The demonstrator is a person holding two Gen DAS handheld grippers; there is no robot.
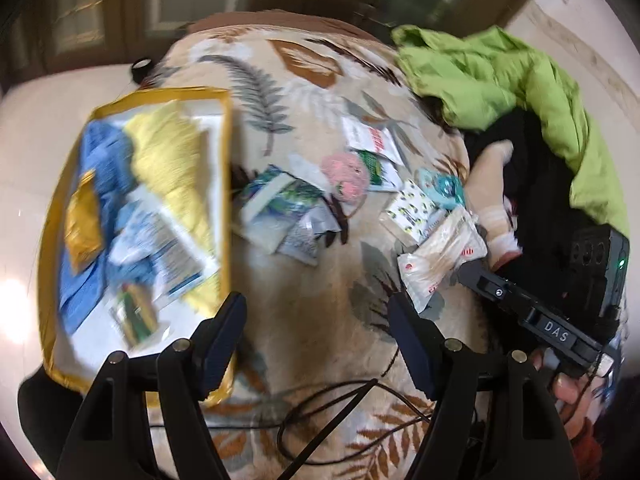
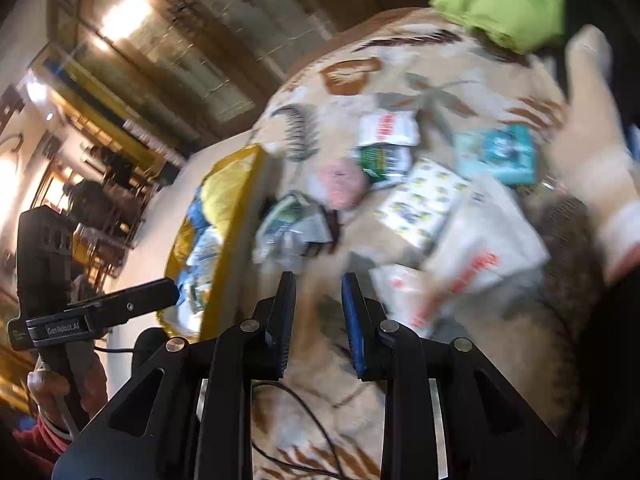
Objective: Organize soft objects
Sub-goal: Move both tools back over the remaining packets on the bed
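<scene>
Hovering over leaf-print blanket (image 1: 304,92). At 9 o'clock my yellow-trimmed clear bag (image 1: 224,184) holds blue and yellow cloths. My left hand-held gripper (image 1: 316,320) is spread wide, nothing between the fingers. Loose packets (image 1: 280,212) and a pink soft piece (image 1: 346,174) lie at 12. At 3, my right hand-held gripper (image 2: 316,304) is narrowly parted, empty, just beside a white packet (image 1: 438,256); green cloth (image 1: 488,68) at 2.

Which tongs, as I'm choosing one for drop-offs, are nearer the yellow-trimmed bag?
Left. The left tongs hang at the bag's near corner, overlapping its trim. The right tongs sit further off, over the blanket beside the loose packets.
</scene>
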